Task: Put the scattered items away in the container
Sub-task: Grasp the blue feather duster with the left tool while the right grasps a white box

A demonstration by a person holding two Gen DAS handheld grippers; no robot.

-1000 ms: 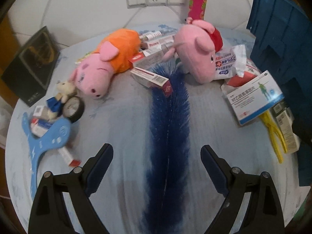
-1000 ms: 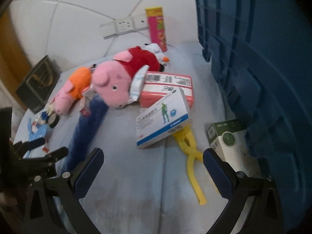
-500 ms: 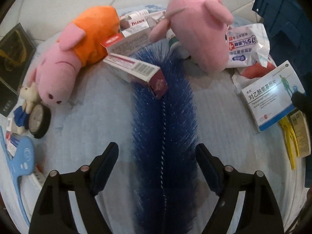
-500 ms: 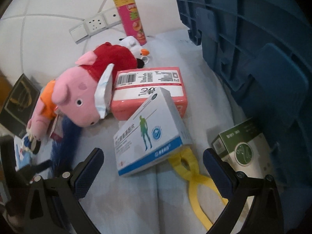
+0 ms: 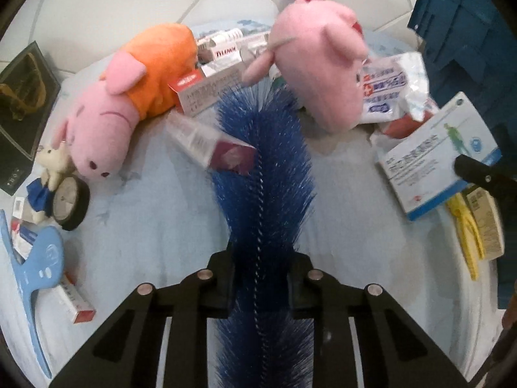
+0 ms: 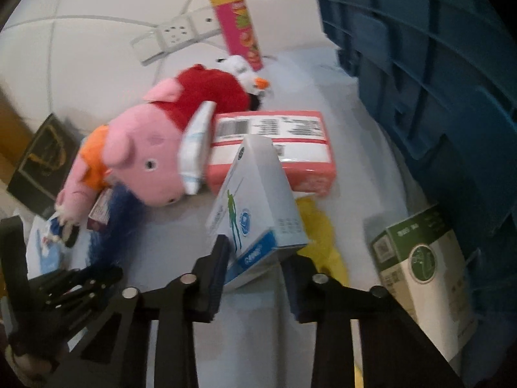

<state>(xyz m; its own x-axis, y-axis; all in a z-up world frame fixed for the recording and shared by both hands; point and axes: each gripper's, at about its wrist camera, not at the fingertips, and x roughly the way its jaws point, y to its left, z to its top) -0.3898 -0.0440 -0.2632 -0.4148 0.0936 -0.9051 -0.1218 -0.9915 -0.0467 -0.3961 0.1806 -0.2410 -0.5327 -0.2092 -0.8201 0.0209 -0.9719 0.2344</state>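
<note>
My left gripper [image 5: 260, 278] is shut on a long blue bristle brush [image 5: 265, 168] that lies down the middle of the table. A small maroon-ended box [image 5: 210, 144] lies tilted on the brush. My right gripper [image 6: 255, 268] is shut on a white-and-blue medicine box [image 6: 255, 200], which is tipped up on its edge; the box also shows in the left wrist view [image 5: 439, 158]. The blue crate [image 6: 429, 74] stands at the right, close to the right gripper.
Two pink pig plush toys [image 5: 129, 97] [image 6: 161, 142] lie among several medicine boxes. A pink carton [image 6: 274, 148], yellow tongs [image 6: 318, 236], a green-and-white box [image 6: 423, 271], a snack tube [image 6: 237, 26], a small clock with a bear [image 5: 64, 190] and a light blue tool [image 5: 35, 268] lie around.
Both grippers have closed: the left on the blue brush, the right on the white-and-blue box, which has tipped up from flat. Both moved forward toward their objects.
</note>
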